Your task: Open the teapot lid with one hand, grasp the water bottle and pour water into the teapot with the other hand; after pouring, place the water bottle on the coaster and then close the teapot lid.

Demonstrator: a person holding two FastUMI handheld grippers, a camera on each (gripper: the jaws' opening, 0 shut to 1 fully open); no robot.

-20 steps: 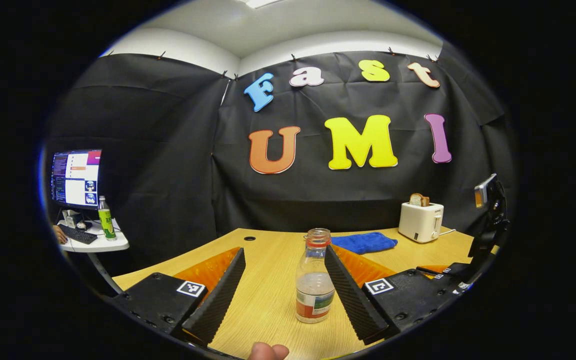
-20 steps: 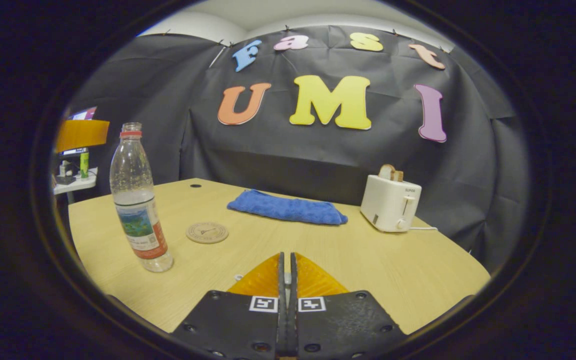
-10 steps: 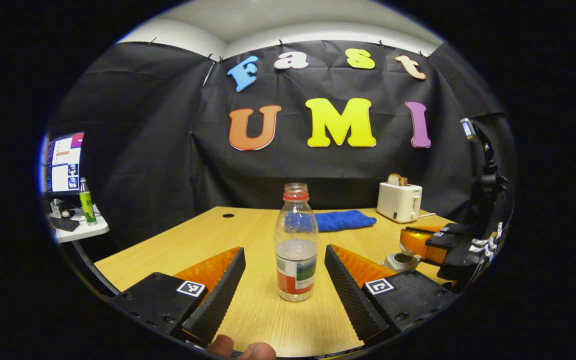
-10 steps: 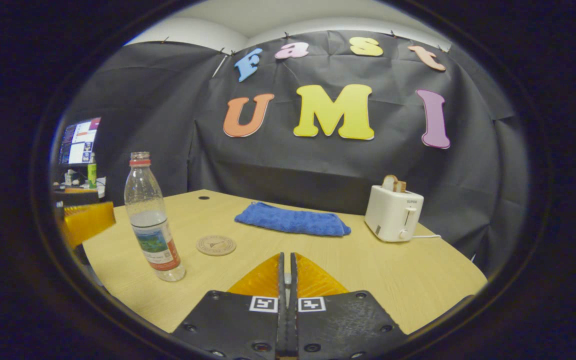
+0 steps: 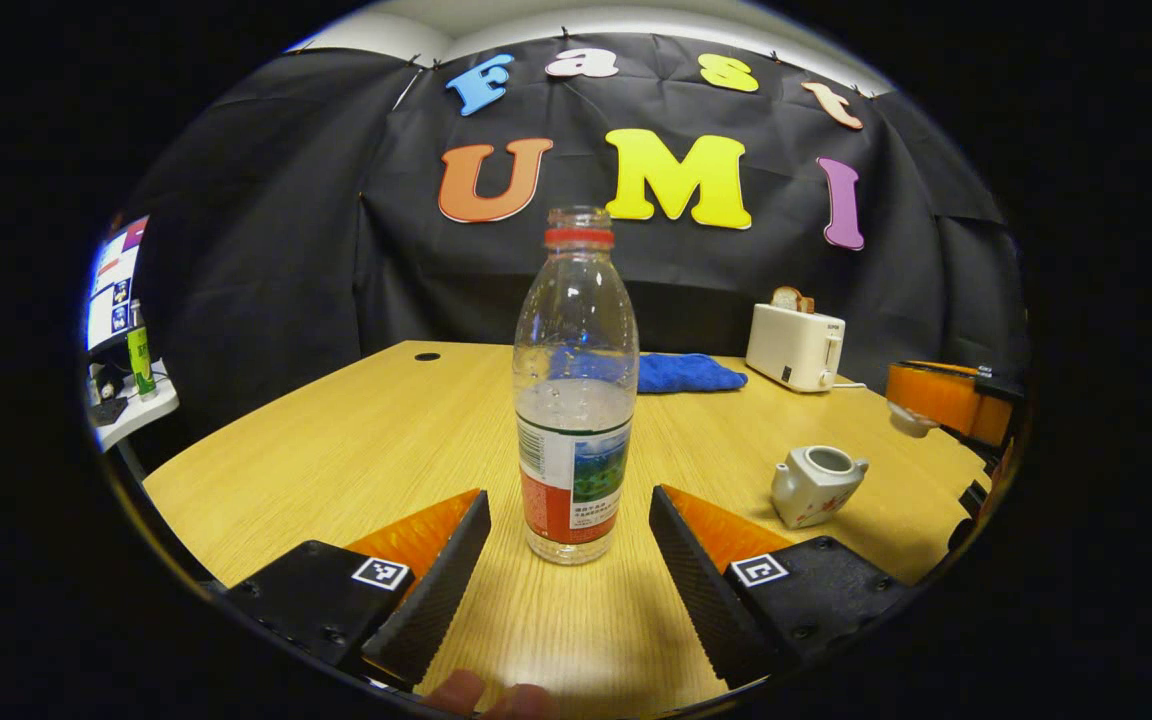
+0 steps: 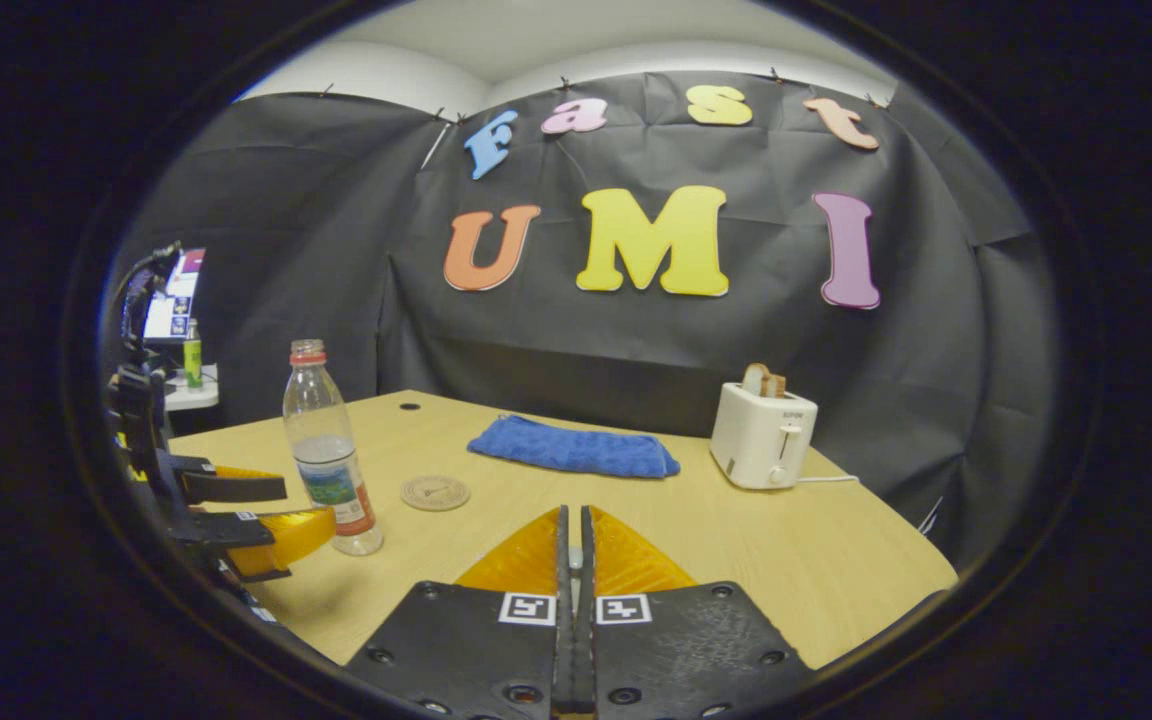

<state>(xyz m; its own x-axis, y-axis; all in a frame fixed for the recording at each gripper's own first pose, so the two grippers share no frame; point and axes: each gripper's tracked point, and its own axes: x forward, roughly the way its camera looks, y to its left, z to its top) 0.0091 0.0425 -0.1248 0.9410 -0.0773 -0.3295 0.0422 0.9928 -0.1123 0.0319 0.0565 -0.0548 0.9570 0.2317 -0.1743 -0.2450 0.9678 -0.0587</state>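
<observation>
As seen in the left gripper view, the left gripper [image 5: 568, 555] was spread wide, its ribbed fingers flanking but not touching the clear, label-wrapped plastic water bottle [image 5: 574, 400], which stood upright on the wooden table [image 5: 356, 450] straight ahead; the small white teapot [image 5: 816, 487], lid off, sat farther right. Seen in the right gripper view, the right gripper [image 6: 573, 560] was pressed together, apparently pinching something small I cannot identify, with the round coaster [image 6: 434, 492] near the bottle.

Left gripper [image 5: 568, 560]: black screwed blocks bearing square black-and-white markers, ridged fingers [image 5: 436, 590]. Right gripper [image 6: 573, 560]: matching blocks and markers.
</observation>
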